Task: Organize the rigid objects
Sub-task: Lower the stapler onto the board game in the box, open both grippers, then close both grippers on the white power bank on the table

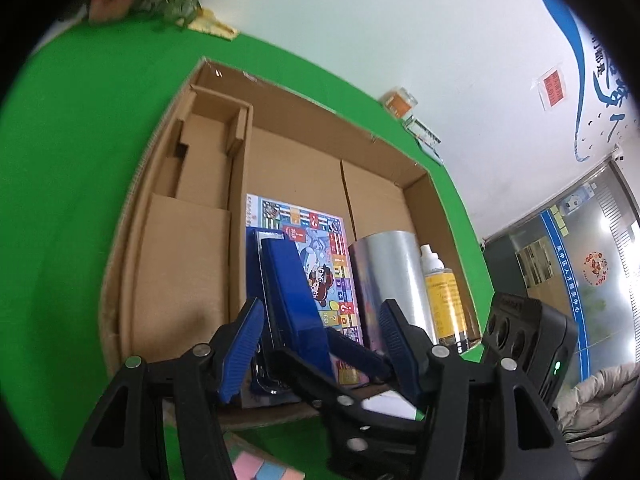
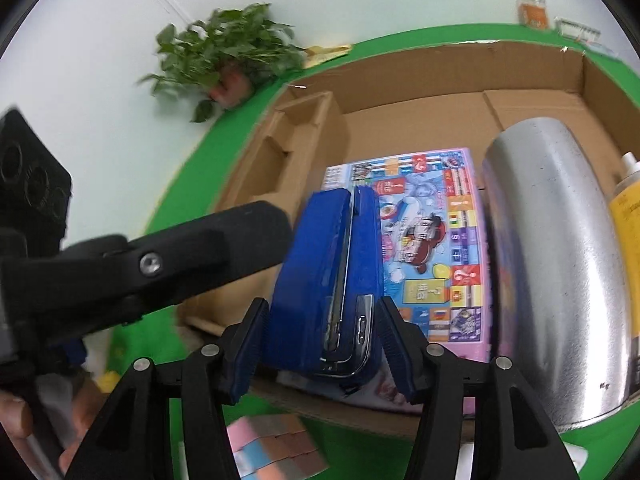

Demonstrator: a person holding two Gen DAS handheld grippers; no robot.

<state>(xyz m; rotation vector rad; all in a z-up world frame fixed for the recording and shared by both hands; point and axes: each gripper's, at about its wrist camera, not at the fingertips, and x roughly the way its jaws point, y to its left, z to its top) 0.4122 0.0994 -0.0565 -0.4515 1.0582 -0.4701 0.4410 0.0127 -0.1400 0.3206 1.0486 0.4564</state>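
We seem to be setting the blue stapler point(image 2: 326, 280) onto the game box point(image 2: 436, 240) at six o'clock in the cardboard box point(image 2: 400, 128), right gripper point(image 2: 320, 344) pinching it, left gripper point(image 1: 320, 344) spread, release next.

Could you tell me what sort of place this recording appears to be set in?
Probably an office or service centre: a white wall with blue Chinese lettering, a glass partition with posted notices, and a green-covered table holding a brown cardboard box.

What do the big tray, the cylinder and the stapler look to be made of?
Tray: brown corrugated cardboard, matte, with visible folds. Cylinder: likely metal or foil wrap, shiny with streaked highlights. Stapler: glossy blue plastic with chrome trim.
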